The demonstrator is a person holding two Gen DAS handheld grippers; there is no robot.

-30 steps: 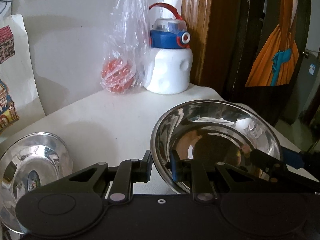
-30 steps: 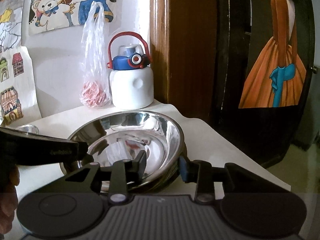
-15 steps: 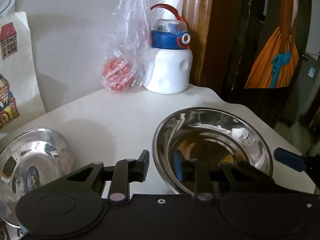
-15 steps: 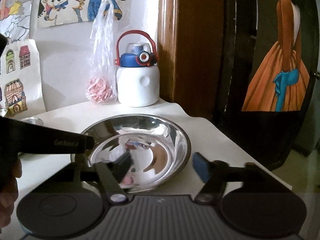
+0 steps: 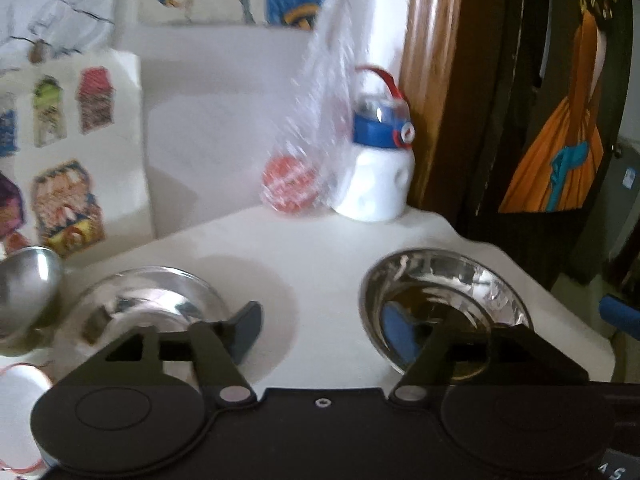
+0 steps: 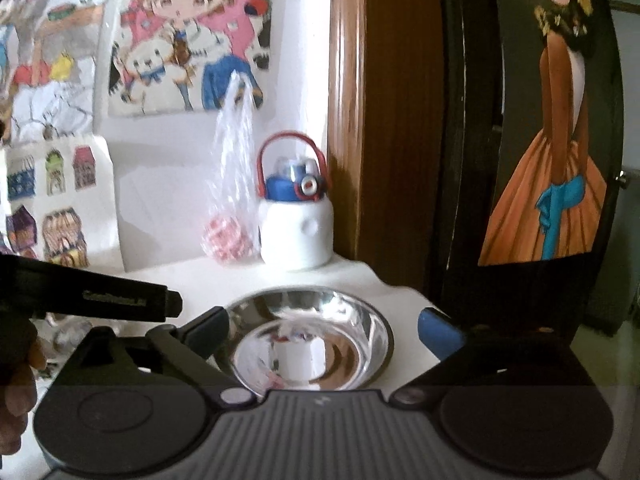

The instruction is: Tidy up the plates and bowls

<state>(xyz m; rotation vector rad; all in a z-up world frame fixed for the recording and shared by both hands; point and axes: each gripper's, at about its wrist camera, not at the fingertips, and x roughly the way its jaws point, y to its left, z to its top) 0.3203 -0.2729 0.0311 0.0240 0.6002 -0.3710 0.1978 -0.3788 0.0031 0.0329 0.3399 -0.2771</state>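
Steel bowl (image 6: 310, 344) sits alone on the white table (image 5: 320, 264), near its right front corner, and we have nothing in either tool right now. Our right gripper (image 6: 322, 330) stands spread wide, one finger each side of that bowl, gripping nothing, the pads clear of the rim. Our left gripper (image 5: 324, 330) gapes just as wide and is empty too: its right blue pad (image 5: 396, 334) shows in front of the steel bowl's near wall, though we cannot tell whether it touches. The left finger hangs over a second steel bowl (image 5: 148, 304) further left. Beyond that one, a third steel dish (image 5: 26, 284) is tilted at the table's left edge. At the back by the wall a white bottle with a blue lid (image 6: 296, 224) stands just beside a clear plastic bag holding a red ball (image 6: 228, 240), both well apart from the bowls. Cartoon pictures (image 6: 180, 40) hang above.
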